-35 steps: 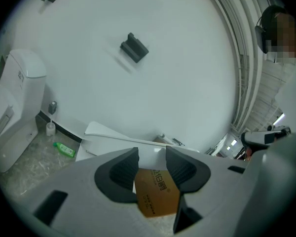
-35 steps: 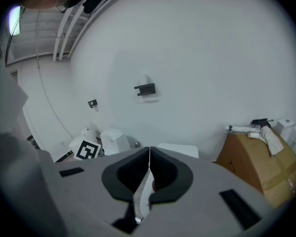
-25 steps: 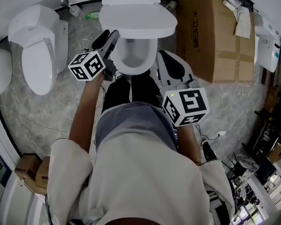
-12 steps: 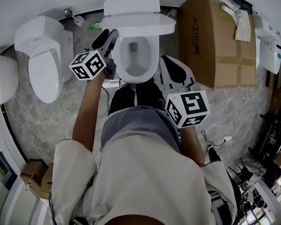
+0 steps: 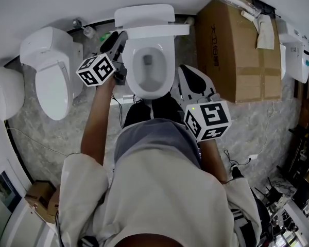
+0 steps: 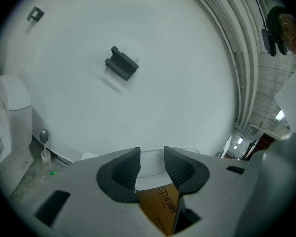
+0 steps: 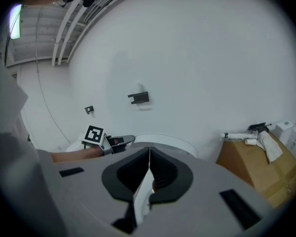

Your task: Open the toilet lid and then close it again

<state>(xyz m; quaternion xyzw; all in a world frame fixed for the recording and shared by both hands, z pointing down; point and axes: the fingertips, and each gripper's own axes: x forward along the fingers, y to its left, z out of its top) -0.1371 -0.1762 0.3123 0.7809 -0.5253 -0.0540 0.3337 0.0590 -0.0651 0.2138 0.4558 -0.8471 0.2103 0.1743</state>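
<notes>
Head view: the toilet lid (image 5: 153,31) stands raised, nearly upright against the tank (image 5: 144,14) at my 12 o'clock, and the bowl (image 5: 167,76) below it lies open. My left gripper (image 5: 122,36) is at the lid's 9 o'clock edge, its tips right by the lid; I cannot tell whether they touch. My right gripper (image 5: 184,70) sits at the bowl's 4 o'clock side, just beside the rim. A second toilet (image 5: 54,76) with its lid down stands at 10 o'clock, and a cardboard box (image 5: 237,45) at 2 o'clock, close beside the bowl. The floor (image 5: 41,133) is grey mottled stone.

Left gripper view: the fingers (image 6: 124,171) stand apart and are closing. In the gap I see a white part of the toilet and, below it, the brown box beyond. The pads do not look pressed on anything. A dark bracket (image 6: 122,64) hangs on the white wall at 11 o'clock, and the second toilet shows at 9 o'clock.

Right gripper view: the fingers are clenched, tips meeting with nothing between them. Past them the raised lid curves white at 12 o'clock, the left gripper with its marker cube (image 7: 93,135) reaches in at 10 o'clock, and the box sits at 4 o'clock.
</notes>
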